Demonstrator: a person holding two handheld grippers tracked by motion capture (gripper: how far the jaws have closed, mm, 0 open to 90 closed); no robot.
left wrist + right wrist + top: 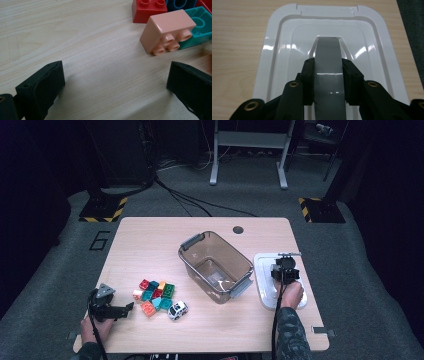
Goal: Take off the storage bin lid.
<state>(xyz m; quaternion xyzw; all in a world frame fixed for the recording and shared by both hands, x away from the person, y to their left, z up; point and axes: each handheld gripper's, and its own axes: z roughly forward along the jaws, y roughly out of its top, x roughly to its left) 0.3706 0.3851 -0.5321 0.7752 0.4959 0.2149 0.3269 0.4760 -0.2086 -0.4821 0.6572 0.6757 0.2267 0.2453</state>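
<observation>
Near the table's right edge, the right gripper (pixel 328 82) clamps the grey handle (pixel 329 75) of a white lid (pixel 272 60), while the left gripper (pixel 115 82), jaws wide, rests near unlabelled toy bricks (pixel 167 31) by the front-left corner.

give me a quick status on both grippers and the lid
Right gripper shut on the lid's grey handle; white lid lies flat on the table, right of the bin. Left gripper open, short of the bricks. Nothing in the way.
</observation>
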